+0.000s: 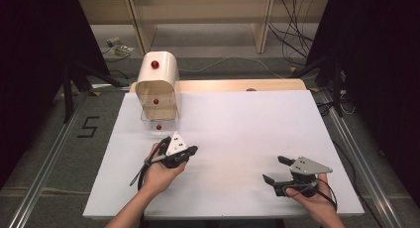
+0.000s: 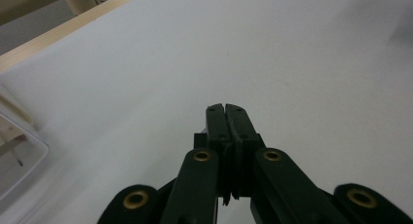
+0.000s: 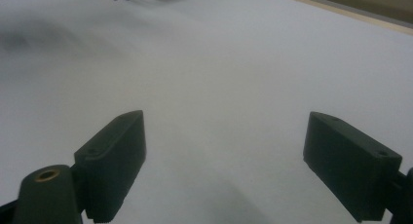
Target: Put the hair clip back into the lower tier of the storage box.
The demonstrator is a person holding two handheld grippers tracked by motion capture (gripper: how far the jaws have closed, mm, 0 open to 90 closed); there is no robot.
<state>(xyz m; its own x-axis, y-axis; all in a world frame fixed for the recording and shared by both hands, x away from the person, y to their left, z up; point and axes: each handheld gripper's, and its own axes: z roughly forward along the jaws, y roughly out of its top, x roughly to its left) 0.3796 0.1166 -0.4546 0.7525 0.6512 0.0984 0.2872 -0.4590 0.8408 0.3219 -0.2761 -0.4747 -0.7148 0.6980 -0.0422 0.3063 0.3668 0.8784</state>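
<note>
In the high view the right tool (image 1: 274,169) rests low on the white bench (image 1: 237,134), jaws wide apart and empty. The left tool (image 1: 194,149) has its jaws pressed together on nothing. Farther off, just beyond it, stands the small drawer cabinet (image 1: 157,89); the left gripper view catches what is probably its clear lowest drawer (image 2: 19,160), blurred.

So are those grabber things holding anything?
No, nothing. The left gripper is shut with nothing between its jaws, and the right gripper is open over the bare white table.

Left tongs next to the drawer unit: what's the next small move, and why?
Probably open the left tongs first: their jaws are shut on nothing, just short of the drawer unit, whose small red knobs need open jaws to grasp. The right tongs are open, far off.
</note>
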